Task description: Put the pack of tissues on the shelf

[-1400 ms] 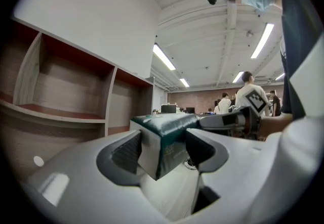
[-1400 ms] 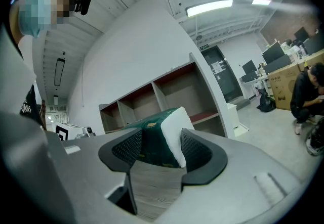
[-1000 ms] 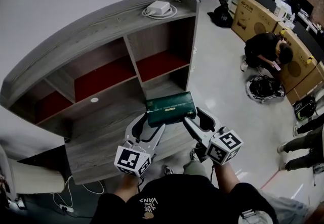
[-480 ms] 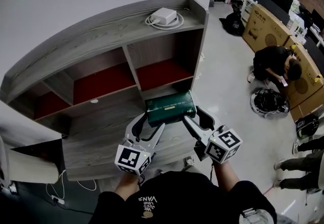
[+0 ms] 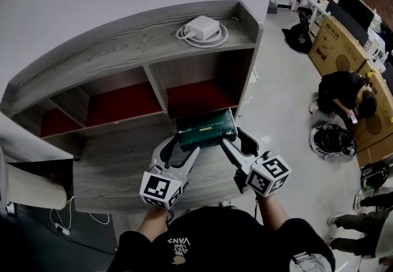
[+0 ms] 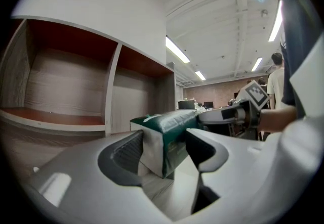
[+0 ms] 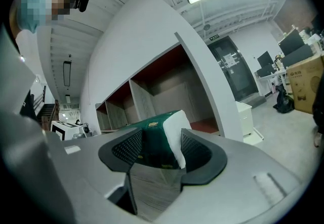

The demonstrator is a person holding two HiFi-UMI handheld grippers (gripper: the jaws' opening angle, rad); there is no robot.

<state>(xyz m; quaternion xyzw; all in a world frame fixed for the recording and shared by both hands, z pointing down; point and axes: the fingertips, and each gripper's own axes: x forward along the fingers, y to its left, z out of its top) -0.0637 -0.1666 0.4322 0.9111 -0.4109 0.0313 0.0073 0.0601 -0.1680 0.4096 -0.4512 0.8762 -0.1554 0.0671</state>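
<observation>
**Pack held at both ends, just short of the cubby: entry is the risk**

- Left gripper: jaws clamped on the left end of the green tissue pack. Its own view shows the wrap squeezed between the pads.
- Right gripper: jaws clamped on the right end, with the white end fold bulging past one pad.
- The pack hangs in the air over the lower ledge of the shelf unit, just in front of the right-hand cubby and touching nothing.

Likely failure modes:
- The pack is soft and only its ends are pinched. If one side lets go early or the hands drift apart, it could sag or twist out.
- The grippers sit outside the pack, so the whole span is wide. Going in skewed, a jaw could clip the divider or the side panel.
- Releasing with the pack only partly in could tip it back onto the ledge.
- The charger up on the top board is well clear, so no concern there.
</observation>
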